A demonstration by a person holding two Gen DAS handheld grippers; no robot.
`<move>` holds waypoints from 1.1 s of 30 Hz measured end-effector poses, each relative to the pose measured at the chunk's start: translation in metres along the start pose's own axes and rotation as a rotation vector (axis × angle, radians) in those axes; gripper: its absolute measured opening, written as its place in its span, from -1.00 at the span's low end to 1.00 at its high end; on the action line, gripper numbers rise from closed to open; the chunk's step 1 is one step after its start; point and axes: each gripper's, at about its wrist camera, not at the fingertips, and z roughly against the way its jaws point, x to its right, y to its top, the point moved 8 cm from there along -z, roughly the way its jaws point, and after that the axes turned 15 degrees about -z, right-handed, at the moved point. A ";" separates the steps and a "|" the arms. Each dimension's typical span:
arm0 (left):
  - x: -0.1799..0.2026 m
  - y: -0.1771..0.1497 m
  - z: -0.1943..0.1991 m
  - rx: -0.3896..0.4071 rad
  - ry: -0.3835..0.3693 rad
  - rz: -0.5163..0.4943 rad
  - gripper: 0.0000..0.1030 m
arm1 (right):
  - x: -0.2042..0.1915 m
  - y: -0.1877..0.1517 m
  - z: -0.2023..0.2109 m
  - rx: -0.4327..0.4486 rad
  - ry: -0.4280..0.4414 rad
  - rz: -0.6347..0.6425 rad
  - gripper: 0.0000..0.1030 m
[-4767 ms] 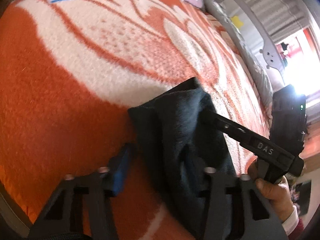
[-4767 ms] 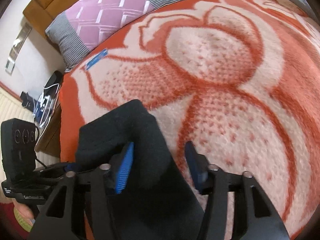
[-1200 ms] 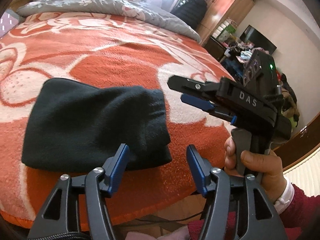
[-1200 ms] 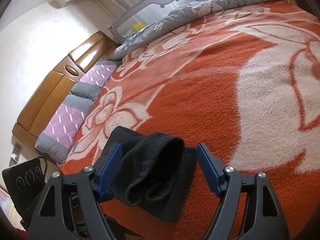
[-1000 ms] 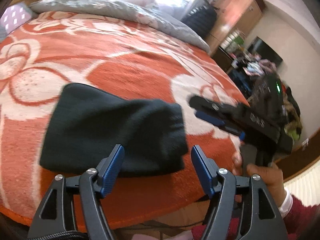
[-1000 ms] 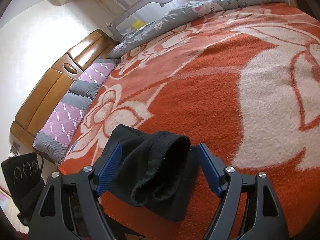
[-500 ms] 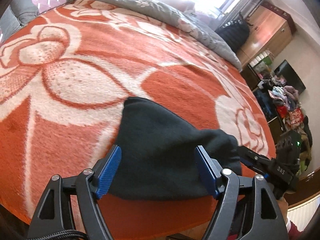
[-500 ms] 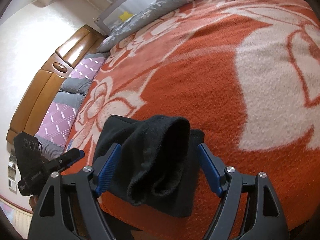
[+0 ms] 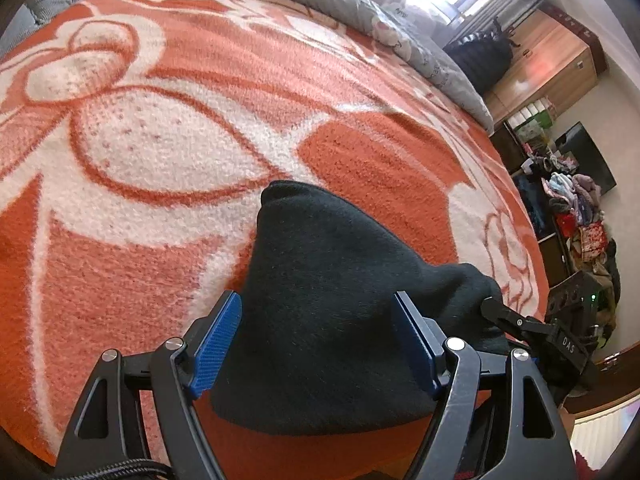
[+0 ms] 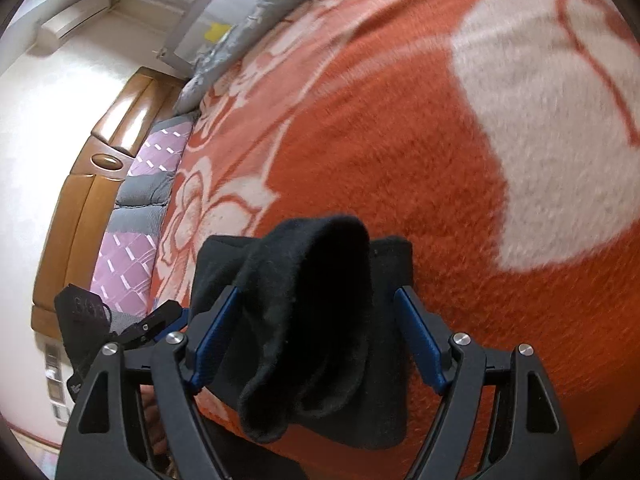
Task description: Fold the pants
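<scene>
The left claw (image 9: 316, 344) has just been spreading its jaws and now straddles the near end of the folded black pants (image 9: 340, 312), released, pads off the cloth. The right claw (image 10: 316, 340) gapes over the bundle's other, rumpled end, gripping nothing. Both have swung in over the pants near the bed's (image 9: 160, 152) edge, likely to tidy the fold.

You're in a home bedroom: bed under an orange floral blanket (image 9: 360, 152) ahead of your tools, wooden headboard (image 10: 80, 184) and purple-grey pillows (image 10: 136, 208) to the far left, grey duvet (image 9: 360, 4) beyond, wardrobe (image 9: 548, 68) and clothes pile (image 9: 576, 200) right, air conditioner (image 10: 72, 20) high on the wall.
</scene>
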 end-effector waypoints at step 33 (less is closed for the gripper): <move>-0.014 -0.011 -0.046 -0.020 -0.171 0.160 -0.15 | 0.024 -0.016 -0.018 -0.105 0.141 0.027 -0.03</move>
